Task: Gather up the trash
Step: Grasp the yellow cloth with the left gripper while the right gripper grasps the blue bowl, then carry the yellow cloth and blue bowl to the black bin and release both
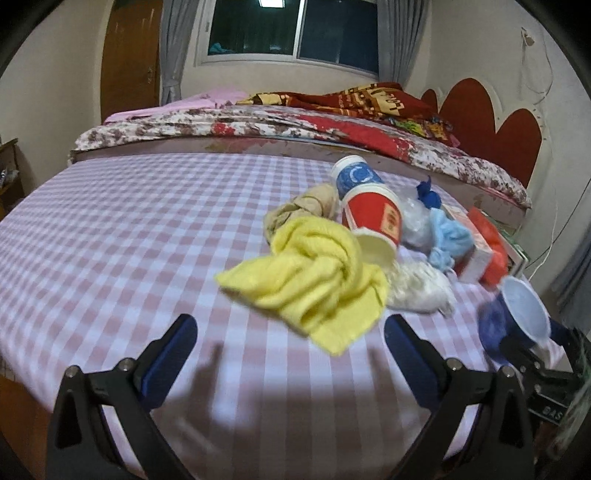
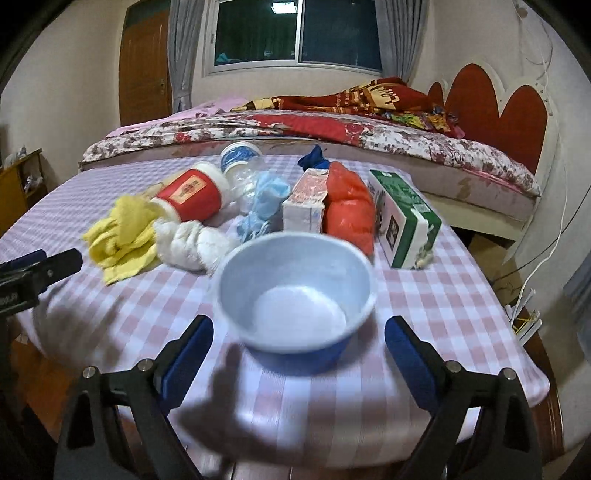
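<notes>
A bed point(image 2: 369, 140) with floral and red covers fills the far side of the room, beneath a dark window point(image 2: 295, 33). In front of it stands a table point(image 2: 424, 314) under a pink-and-white checked cloth, carrying a heap of trash across its far half.

One green carton point(image 2: 402, 221) lies at the right of the heap, its long axis running near to far. Left of it sit one orange bag point(image 2: 349, 210) and one pink-and-white carton point(image 2: 304, 206), which stands end-on to the right camera. Two paper cups lie on their sides: a red cup point(image 2: 192, 197) with its mouth pointing left and near, toward the yellow cloth, and a blue-printed cup point(image 2: 240, 155) behind it, part hidden. One yellow cloth point(image 1: 314, 284), one white wad point(image 2: 192, 243) and one pale blue wad point(image 2: 264, 205) lie crumpled around them.

One blue bowl point(image 2: 295, 299) sits upright near the table's near edge, blurred, in front of the right gripper point(image 2: 298, 350), whose jaws stand wide apart without touching it. The left gripper point(image 1: 290, 350) also has its jaws apart and empty, near the yellow cloth.
</notes>
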A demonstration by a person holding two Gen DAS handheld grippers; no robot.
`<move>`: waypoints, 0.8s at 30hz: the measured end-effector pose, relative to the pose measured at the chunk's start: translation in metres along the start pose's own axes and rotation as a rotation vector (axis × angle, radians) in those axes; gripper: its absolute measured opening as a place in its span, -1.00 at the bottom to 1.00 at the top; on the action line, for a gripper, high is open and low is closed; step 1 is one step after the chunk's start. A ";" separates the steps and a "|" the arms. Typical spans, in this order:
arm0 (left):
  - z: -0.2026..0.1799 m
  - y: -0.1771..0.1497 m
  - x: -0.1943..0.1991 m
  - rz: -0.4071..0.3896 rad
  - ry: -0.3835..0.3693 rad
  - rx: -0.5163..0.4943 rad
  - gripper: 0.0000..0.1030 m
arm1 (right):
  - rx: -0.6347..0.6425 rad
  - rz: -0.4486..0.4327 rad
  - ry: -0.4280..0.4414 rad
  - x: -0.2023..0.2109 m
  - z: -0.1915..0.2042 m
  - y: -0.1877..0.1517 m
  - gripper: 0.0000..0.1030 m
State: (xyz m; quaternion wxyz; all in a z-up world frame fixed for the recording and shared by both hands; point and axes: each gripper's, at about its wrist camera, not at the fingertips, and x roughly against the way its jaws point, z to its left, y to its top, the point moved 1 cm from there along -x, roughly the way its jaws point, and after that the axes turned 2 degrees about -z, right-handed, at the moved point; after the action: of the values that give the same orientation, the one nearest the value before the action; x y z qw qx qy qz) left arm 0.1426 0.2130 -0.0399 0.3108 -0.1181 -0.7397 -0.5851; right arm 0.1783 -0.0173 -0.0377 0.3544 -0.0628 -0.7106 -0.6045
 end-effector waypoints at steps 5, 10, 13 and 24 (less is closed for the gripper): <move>-0.003 0.012 -0.030 0.033 -0.033 -0.008 0.75 | 0.000 -0.017 0.016 -0.013 -0.003 0.009 0.70; -0.005 0.016 -0.049 0.077 -0.078 0.002 0.39 | 0.013 -0.026 0.035 -0.017 -0.002 0.011 0.57; -0.006 0.015 -0.046 0.067 -0.099 -0.017 -0.17 | 0.020 -0.038 0.042 -0.016 -0.003 0.013 0.55; -0.011 0.015 0.009 -0.054 -0.107 -0.026 -0.29 | 0.049 -0.121 0.038 0.026 -0.019 0.013 0.54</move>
State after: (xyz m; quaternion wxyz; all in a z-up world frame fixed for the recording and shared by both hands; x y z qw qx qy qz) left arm 0.1470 0.2053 -0.0207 0.2534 -0.1335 -0.7504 -0.5958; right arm 0.1736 -0.0395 -0.0116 0.3321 0.0006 -0.7207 -0.6085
